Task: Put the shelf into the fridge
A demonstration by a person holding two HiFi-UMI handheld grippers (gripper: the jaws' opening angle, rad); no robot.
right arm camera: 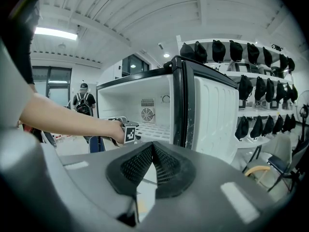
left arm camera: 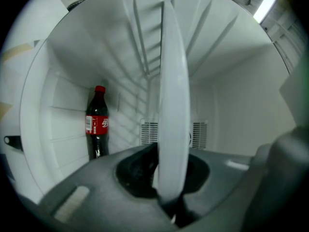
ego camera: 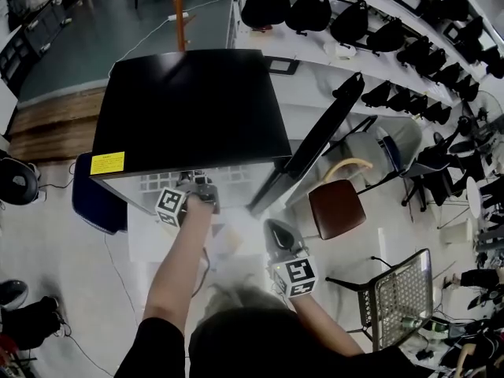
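Insertion looks under way: right tongs (right arm camera: pixel 152 151), lower centre, pressed together and empty, hang near the person. Left tongs (left arm camera: pixel 166 192) pinch the white shelf (left arm camera: pixel 172 100) by its rim inside the fridge (ego camera: pixel 189 109). The next move likely calls for seating it level on the side ledges. Only the left gripper view shows a cola bottle (left arm camera: pixel 97 122), rear left.

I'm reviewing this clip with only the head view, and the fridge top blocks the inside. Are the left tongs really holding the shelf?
Observer: Yes, the left tongs are clamped on the white shelf, seen edge-on.
Operator: Anything already inside?
Observer: A red-capped cola bottle stands by the fridge wall, at the left gripper view's left.
Operator: And the other side?
Observer: The right tongs are shut on nothing, outside, facing the open door.
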